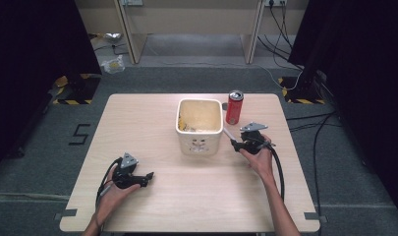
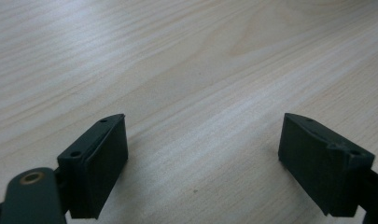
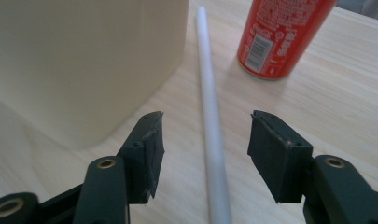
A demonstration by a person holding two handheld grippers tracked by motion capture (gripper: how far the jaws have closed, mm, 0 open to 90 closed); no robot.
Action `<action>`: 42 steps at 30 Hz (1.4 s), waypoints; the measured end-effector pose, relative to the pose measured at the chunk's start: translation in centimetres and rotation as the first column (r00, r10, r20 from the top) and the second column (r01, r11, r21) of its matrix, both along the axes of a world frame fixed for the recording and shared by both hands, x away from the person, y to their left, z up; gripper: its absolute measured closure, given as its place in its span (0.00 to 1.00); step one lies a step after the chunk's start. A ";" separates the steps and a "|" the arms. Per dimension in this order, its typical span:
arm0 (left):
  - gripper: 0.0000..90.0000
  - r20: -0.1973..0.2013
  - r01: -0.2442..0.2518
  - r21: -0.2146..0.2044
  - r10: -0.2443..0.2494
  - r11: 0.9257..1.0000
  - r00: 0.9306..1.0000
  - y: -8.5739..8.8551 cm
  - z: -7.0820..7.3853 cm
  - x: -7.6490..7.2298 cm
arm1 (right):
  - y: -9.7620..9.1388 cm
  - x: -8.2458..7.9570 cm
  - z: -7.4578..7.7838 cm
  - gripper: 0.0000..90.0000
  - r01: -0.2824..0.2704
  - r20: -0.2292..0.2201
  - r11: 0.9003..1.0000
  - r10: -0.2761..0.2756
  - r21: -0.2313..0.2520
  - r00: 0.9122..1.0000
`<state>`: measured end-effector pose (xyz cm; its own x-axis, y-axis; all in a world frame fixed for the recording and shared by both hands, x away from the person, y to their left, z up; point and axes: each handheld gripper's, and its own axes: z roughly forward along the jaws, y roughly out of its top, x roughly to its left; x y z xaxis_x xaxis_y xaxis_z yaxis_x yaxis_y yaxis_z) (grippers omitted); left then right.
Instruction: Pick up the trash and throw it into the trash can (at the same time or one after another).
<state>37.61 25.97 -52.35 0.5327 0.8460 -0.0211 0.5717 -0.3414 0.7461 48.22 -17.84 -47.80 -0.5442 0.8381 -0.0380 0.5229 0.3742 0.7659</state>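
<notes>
White straw [image 3: 210, 116] lies flat on the tabletop [image 1: 196, 191] between the right hand-held gripper [image 3: 203, 154]'s spread jaws, beside the cream bin [image 1: 200, 125] and red can [image 1: 234, 107]. Risk: it rolls or bends when pinched. Left hand-held gripper [image 2: 203, 163] gapes empty.

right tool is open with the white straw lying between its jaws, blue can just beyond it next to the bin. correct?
Not quite: the can is red, not blue, as the right gripper view shows. The rest holds: the right tool is open with the white straw lying between its jaws, and the can stands just beyond, beside the cream bin.
</notes>
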 end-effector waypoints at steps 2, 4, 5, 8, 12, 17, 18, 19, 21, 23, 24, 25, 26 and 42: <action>0.16 0.000 0.000 0.000 0.000 1.000 1.000 0.0 0.0 0.0 | 0.2 0.5 -0.4 0.53 -0.017 -0.021 0.999 0.017 -0.029 1.000; 0.16 0.000 0.000 0.000 0.000 1.000 1.000 0.0 0.0 0.0 | 0.4 0.7 -0.5 0.55 -0.014 -0.019 0.999 0.013 -0.040 1.000; 0.16 0.000 0.000 0.000 0.000 1.000 1.000 0.0 0.0 0.0 | 0.6 1.3 -0.9 0.58 -0.021 -0.022 0.998 0.020 -0.052 1.000; 0.16 0.000 0.000 0.000 0.000 1.000 1.000 0.0 0.0 0.0 | 0.9 1.9 -1.4 0.62 -0.012 -0.039 0.999 0.010 -0.035 0.999; 0.16 0.000 0.000 0.000 0.000 1.000 1.000 0.0 0.0 0.0 | 1.1 2.4 -2.1 0.65 -0.008 -0.057 0.998 0.004 -0.062 0.998; 0.16 0.000 0.000 0.000 0.000 1.000 1.000 0.0 0.0 0.0 | 1.1 2.9 -2.8 0.70 0.006 -0.072 0.999 -0.009 -0.054 0.997; 0.16 0.000 0.000 0.000 0.000 1.000 1.000 0.0 0.0 0.0 | 1.1 2.9 -2.9 0.71 0.010 -0.075 0.999 -0.013 -0.046 0.997; 0.16 0.000 0.000 0.000 0.000 1.000 1.000 0.0 0.0 0.0 | 1.1 3.0 -2.9 0.72 0.011 -0.077 0.999 -0.014 -0.043 0.997; 0.16 0.000 0.000 0.000 0.000 1.000 1.000 0.0 0.0 0.0 | 1.0 3.1 -2.9 0.74 0.009 -0.075 0.999 -0.012 -0.045 0.997; 0.16 0.001 0.001 0.000 -0.001 1.000 1.000 0.0 0.0 0.0 | 1.0 3.1 -2.9 0.75 0.012 -0.077 0.999 -0.015 -0.041 0.997; 0.16 0.001 0.002 0.000 -0.002 1.000 1.000 0.0 0.0 0.0 | 0.9 3.2 -2.9 0.76 0.018 -0.081 0.999 -0.020 -0.032 0.997; 0.16 0.001 0.001 0.000 -0.001 1.000 1.000 0.0 0.0 0.0 | 0.6 3.2 -2.9 0.80 0.028 -0.093 1.000 -0.029 -0.009 0.995; 0.16 0.001 0.001 0.000 -0.001 1.000 1.000 0.0 0.0 0.0 | 0.6 3.2 -2.9 0.80 0.028 -0.093 1.000 -0.029 -0.009 0.995; 0.16 0.000 0.002 0.000 -0.002 1.000 1.000 0.0 0.0 0.0 | -0.2 2.9 -2.6 0.88 0.059 -0.099 0.994 -0.050 0.094 0.994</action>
<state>37.61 25.96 -52.35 0.5341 0.8452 -0.0212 0.5708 -0.3420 0.7464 51.08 -18.02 -50.35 -0.4949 0.8637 0.0954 0.6138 0.2698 0.7420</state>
